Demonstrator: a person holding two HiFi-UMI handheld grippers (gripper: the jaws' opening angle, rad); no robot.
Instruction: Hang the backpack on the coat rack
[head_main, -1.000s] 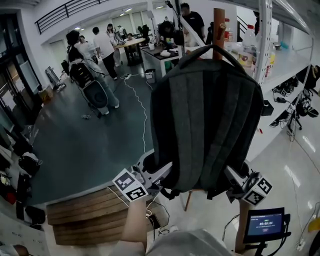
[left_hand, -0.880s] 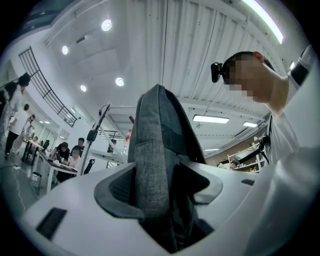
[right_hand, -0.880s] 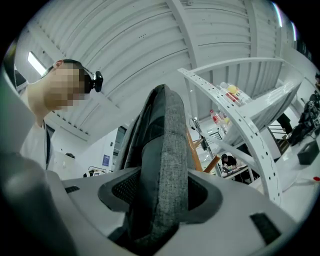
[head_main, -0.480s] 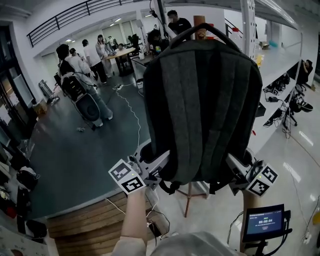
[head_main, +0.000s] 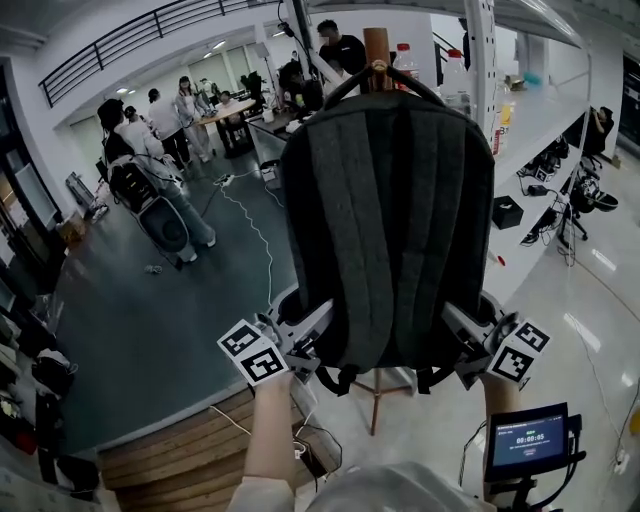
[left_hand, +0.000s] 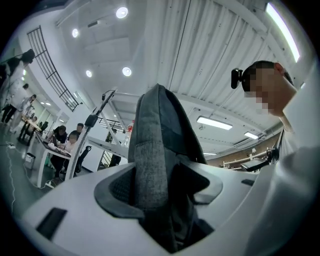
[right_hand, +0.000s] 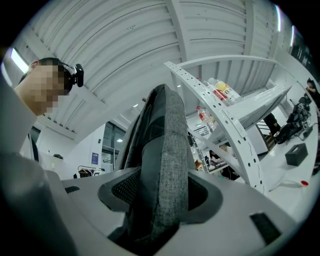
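Head view: backpack (head_main: 390, 230) before coat rack (head_main: 377, 42)

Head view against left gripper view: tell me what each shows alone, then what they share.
Head view only: the coat rack post behind the top of the backpack, the right gripper on its lower corner, and a screen. Left gripper view only: ceiling lights and the backpack's edge seen close between the jaws. Both: the backpack, with the left gripper shut on it.
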